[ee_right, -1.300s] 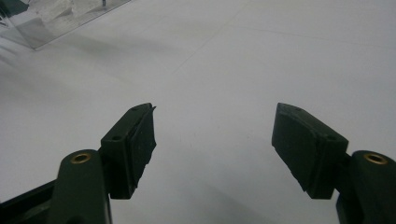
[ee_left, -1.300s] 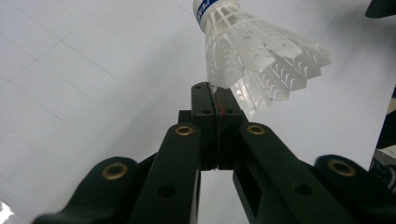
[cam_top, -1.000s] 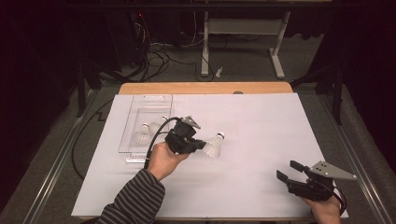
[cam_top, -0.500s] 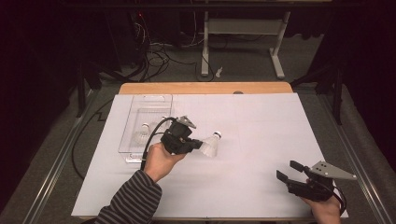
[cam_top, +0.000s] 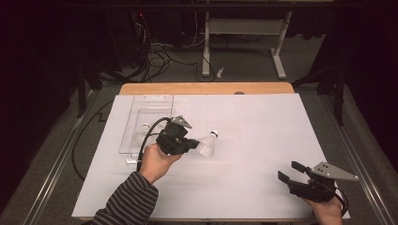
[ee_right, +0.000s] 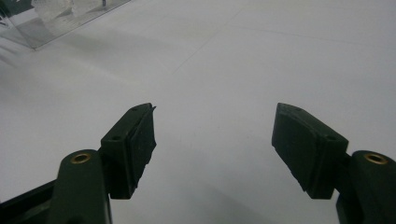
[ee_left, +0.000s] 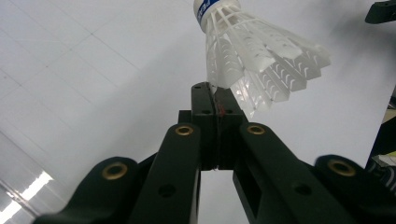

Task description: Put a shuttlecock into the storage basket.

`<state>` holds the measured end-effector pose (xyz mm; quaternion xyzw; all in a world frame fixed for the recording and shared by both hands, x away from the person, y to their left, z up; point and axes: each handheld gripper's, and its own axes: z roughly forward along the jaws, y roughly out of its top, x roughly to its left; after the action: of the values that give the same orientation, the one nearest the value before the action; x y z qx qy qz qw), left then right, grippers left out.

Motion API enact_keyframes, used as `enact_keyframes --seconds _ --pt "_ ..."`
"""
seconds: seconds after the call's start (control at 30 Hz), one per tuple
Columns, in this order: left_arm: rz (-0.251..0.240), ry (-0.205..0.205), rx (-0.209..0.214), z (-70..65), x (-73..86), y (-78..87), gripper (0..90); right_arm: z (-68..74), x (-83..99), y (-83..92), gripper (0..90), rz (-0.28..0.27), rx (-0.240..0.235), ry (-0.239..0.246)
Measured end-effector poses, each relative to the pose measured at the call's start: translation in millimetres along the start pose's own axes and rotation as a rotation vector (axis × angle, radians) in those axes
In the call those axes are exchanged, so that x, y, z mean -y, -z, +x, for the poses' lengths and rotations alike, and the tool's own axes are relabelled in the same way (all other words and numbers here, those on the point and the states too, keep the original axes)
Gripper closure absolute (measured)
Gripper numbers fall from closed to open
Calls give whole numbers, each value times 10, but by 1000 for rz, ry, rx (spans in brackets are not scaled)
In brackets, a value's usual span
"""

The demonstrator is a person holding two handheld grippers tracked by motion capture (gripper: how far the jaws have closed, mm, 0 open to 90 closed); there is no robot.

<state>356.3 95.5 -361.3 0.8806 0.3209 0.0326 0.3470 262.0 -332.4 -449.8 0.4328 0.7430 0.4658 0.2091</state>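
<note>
A white shuttlecock (cam_top: pixel 208 144) with a blue band on its cork hangs just above the white table sheet, left of centre. My left gripper (cam_top: pixel 195 144) is shut on the edge of its feather skirt. In the left gripper view the two jaws meet at my left gripper (ee_left: pixel 215 95), with the shuttlecock (ee_left: pixel 252 51) pinched there, cork pointing away. My right gripper (cam_top: pixel 290 171) rests near the table's front right corner. It stands open with nothing between the jaws, as the right gripper view also shows for my right gripper (ee_right: pixel 215 135).
A clear plastic tray (cam_top: pixel 141 112) sits at the back left of the sheet, with pale shuttlecock-like items inside. The tray's corner (ee_right: pixel 46 18) shows far off in the right gripper view. A wooden table edge (cam_top: pixel 206 88) runs along the back; cables and a stand lie on the floor beyond.
My left gripper has drifted slightly left with the shuttlecock still pinched in it. The right gripper has not moved.
</note>
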Motion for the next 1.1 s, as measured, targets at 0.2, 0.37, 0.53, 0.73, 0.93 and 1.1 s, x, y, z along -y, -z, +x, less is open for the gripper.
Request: enact_keyframes --seconds 0.2,0.37,0.53,0.73,0.93,1.1 --pt "-6 7 -12 22 30 60 897 2 -1 -3 307 1 -1 -1" --pt "-11 14 -19 40 48 89 897 2 -1 0 307 -1 0 -1" --pt "-18 21 -27 57 70 131 896 1 -1 0 307 -1 0 1" --pt "-21 21 -34 68 91 174 897 3 -1 -2 306 0 -1 -1" --pt "-27 30 -41 96 117 213 896 3 -1 -1 306 0 -1 -1" --pt "-32 40 -53 133 143 276 896 2 -1 -3 307 1 -1 -2"
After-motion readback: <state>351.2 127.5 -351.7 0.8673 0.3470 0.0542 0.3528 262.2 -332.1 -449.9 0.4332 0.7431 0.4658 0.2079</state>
